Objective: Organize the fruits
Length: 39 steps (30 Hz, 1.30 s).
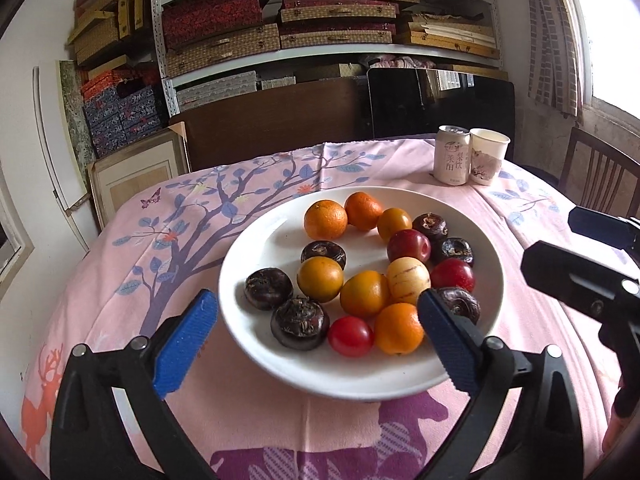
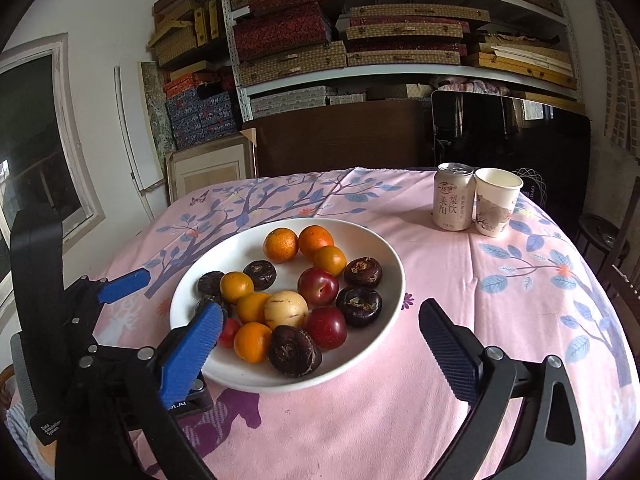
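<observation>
A white plate [image 1: 256,256] holds mixed fruit: oranges [image 1: 325,219], dark water chestnuts [image 1: 300,323], red plums [image 1: 409,245], a pale yellow fruit [image 1: 408,281] and a small red tomato [image 1: 351,336]. My left gripper [image 1: 318,344] is open and empty, its blue fingers straddling the plate's near rim. My right gripper [image 2: 320,348] is open and empty at the plate's [image 2: 384,264] near right side. In the right wrist view the left gripper [image 2: 124,280] shows at the plate's left. The right gripper's black body [image 1: 576,276] shows at the right of the left wrist view.
A drink can [image 2: 454,196] and a paper cup [image 2: 496,206] stand at the far right of the pink patterned tablecloth [image 2: 460,300]. A wooden chair [image 1: 600,176] stands at the right. Shelves of boxes [image 1: 320,20] fill the back wall.
</observation>
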Each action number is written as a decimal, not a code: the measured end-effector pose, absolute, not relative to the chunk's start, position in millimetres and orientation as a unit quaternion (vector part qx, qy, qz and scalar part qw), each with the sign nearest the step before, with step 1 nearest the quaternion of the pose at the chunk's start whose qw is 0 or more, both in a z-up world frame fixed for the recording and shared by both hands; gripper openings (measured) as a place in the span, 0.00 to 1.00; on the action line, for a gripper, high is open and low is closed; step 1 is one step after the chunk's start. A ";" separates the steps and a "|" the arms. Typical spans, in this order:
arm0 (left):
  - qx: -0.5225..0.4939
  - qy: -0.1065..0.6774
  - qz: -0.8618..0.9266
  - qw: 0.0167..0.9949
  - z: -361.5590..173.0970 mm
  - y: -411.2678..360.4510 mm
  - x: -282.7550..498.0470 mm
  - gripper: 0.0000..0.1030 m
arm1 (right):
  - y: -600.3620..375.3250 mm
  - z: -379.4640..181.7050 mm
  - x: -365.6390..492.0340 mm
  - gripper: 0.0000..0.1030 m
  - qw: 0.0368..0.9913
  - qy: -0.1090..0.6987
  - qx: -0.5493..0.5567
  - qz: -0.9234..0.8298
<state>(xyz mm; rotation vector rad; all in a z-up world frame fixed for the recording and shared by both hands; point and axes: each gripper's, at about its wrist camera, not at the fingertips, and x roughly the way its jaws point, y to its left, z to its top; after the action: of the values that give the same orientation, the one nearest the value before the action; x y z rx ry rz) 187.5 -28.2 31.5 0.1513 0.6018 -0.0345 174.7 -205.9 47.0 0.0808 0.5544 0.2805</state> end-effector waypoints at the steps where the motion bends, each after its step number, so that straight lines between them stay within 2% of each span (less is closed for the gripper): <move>1: 0.073 0.296 -0.014 0.952 31.8 -27.7 182.2 0.95 | -207.8 47.5 169.0 0.96 0.953 0.271 0.038 0.132; 9: 0.044 0.277 0.017 0.960 40.2 -14.5 139.4 0.95 | -222.7 31.3 140.5 0.96 0.948 0.307 0.023 0.079; 15: 0.006 0.292 -0.018 0.956 38.9 -6.4 113.9 0.95 | -208.0 16.0 115.1 0.96 0.945 0.312 -0.021 0.097; 21: 0.064 0.274 0.019 0.959 40.3 -20.7 100.8 0.95 | -192.5 19.4 103.8 0.96 0.950 0.291 -0.063 0.094; 27: 0.052 0.286 0.011 0.957 41.8 -20.8 104.0 0.95 | -198.7 16.5 111.3 0.96 0.939 0.323 -0.032 0.110; 39: 0.064 0.280 0.025 0.958 41.8 -26.0 99.8 0.95 | -193.4 16.2 108.6 0.96 0.939 0.323 -0.040 0.115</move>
<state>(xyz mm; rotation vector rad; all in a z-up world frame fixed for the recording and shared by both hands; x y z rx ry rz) 99.8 -26.0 41.8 0.1305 0.5674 0.0509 108.6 -193.4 16.2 -0.0811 0.6593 0.2348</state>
